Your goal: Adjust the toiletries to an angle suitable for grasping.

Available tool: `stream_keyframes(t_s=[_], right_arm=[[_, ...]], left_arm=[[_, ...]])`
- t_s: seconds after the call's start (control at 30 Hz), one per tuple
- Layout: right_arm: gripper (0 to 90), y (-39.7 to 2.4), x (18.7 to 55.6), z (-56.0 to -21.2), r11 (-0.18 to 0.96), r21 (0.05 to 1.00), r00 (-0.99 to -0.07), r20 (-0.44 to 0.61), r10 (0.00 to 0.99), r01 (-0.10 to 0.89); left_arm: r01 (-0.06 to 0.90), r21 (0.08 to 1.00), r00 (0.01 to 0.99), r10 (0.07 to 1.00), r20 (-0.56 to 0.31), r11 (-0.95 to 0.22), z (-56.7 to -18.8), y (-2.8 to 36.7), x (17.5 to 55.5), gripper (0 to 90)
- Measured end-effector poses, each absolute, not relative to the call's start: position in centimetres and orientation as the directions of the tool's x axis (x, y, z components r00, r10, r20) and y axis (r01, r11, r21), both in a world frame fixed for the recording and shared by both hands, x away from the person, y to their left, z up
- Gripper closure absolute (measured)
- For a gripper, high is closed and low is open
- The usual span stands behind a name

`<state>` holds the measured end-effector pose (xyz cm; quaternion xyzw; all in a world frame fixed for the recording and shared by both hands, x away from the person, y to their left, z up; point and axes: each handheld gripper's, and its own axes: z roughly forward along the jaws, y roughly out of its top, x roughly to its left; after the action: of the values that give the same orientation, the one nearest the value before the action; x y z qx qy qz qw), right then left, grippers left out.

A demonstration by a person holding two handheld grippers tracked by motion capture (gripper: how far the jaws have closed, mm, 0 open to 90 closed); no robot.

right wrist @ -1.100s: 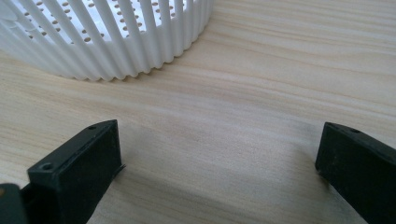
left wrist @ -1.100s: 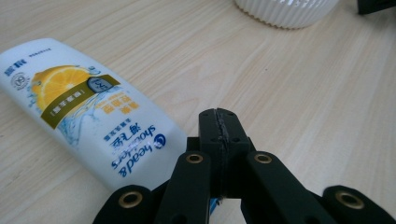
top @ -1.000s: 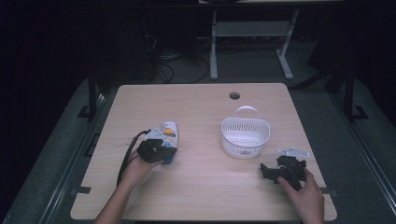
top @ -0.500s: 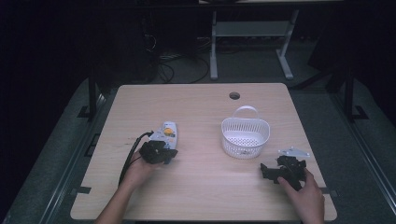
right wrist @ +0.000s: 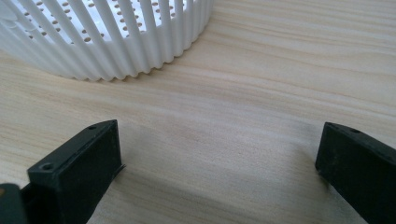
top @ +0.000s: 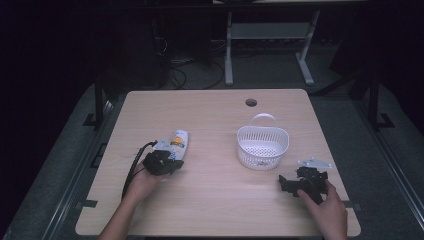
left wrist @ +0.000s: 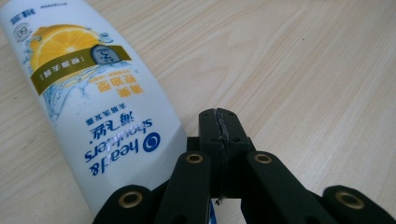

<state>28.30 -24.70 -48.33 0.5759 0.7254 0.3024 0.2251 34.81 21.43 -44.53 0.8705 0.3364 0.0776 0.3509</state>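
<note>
Since the earlier pictures, the left gripper (top: 172, 164) has been drawn back toward the table's (top: 215, 115) near edge, uncovering more of the shampoo bottle (top: 177, 141). Nothing is held in the white basket (top: 263, 145). The bottle lies flat left of the basket, its long axis pointing away from the person, just beside the closed, empty left jaws. The right gripper (top: 287, 184) rests with its jaws wide apart.

Light wood-grain desk (top: 220, 120), rectangular, with a round cable hole (top: 251, 102) near its far edge. Grey floor (top: 65, 165) surrounds it. Beyond the far edge: a white metal table frame (top: 265, 32) and loose black cables (top: 195, 65) on the floor. The room behind is dark; lighting falls on the desk.
</note>
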Motion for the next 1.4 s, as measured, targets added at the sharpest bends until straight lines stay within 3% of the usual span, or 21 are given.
stream_keyframes(t_s=[1.4], right_arm=[[0.0, -24.7, 28.3, -48.3, 0.154, 0.698, -0.235, 0.022, 0.972, 0.699]], left_arm=[[0.620, 0.657, 0.601, 0.798, -0.047, -0.428, -44.5, 28.8, 35.9, 90.0]])
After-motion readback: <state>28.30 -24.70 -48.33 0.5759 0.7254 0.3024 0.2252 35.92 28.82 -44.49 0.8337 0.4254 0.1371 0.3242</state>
